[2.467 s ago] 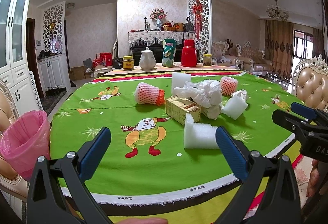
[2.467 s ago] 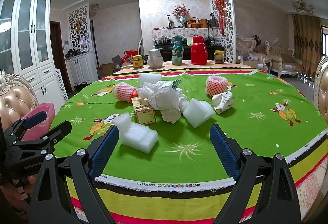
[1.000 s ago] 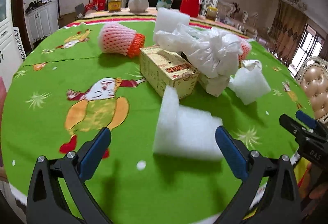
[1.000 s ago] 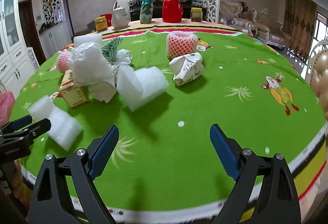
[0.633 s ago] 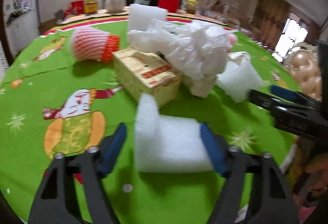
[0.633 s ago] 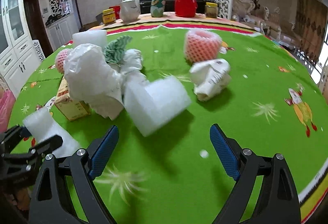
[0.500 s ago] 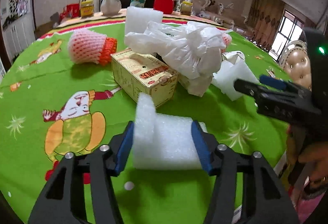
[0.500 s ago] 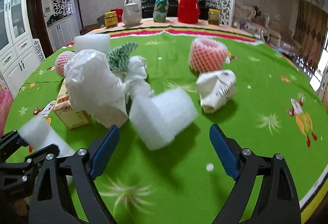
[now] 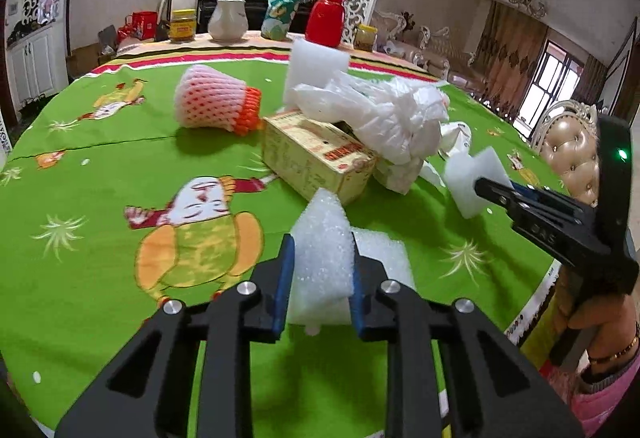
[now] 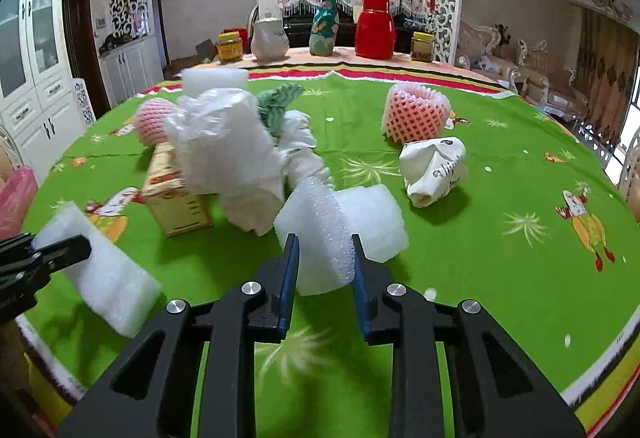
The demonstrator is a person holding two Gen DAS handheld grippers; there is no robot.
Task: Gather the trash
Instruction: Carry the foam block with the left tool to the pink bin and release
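My left gripper [image 9: 322, 250] is closing its jaws on a white foam piece [image 9: 320, 230], and the blue pads press its sides just above the green tablecloth [image 9: 80, 197]. In the right wrist view, my right gripper [image 10: 323, 250] is closing on a second, L-shaped foam piece [image 10: 360, 213], pads pressing it. Each gripper shows in the other's view: the right gripper [image 9: 492, 191] and the left gripper [image 10: 60, 248], each with its foam. Behind lie a yellow carton [image 9: 320, 157], a white plastic bag [image 9: 380, 113], a pink fruit net [image 9: 216, 105] and a crumpled paper cup [image 10: 434, 165].
A second fruit net [image 10: 414, 113] and a foam block [image 9: 316, 65] lie farther back. A teapot [image 10: 270, 37], a red flask [image 10: 374, 27] and jars line the far edge. A pink bin bag [image 10: 12, 197] hangs at the left. A padded chair [image 9: 572, 157] stands at the right.
Both grippers moved forward over the table and went from wide open to closed, each on a foam piece. The right one's foam now sits tilted between the pads.
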